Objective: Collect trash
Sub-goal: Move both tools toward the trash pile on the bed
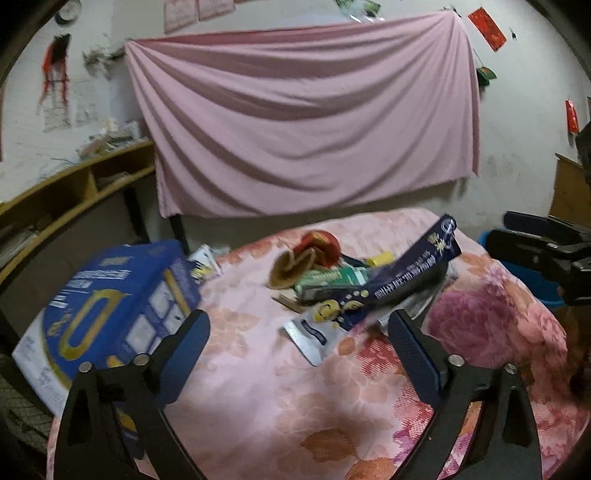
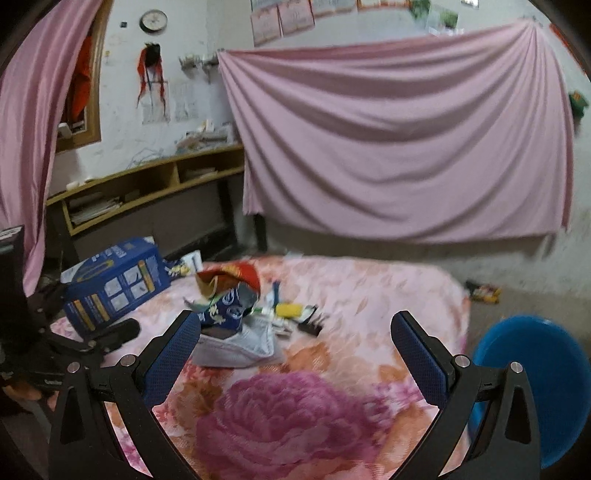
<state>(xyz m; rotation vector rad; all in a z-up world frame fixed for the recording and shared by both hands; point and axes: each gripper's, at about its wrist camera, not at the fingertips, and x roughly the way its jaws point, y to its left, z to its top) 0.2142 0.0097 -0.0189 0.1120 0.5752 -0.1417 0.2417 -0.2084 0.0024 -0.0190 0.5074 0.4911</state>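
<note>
One clock (image 2: 153, 20), right view only

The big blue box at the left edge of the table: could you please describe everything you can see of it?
The blue box is printed cardboard with gold lettering, small white picture panels and a white underside. It lies tilted on the left edge of the flowered tablecloth, partly overhanging it, closed as far as can be seen. It sits apart from the litter pile; neither gripper touches it.

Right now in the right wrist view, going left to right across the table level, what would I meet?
Left gripper → blue carton → pile of wrappers and packets → bare stretch of floral tablecloth → dark packet on the floor → blue bin.
</note>
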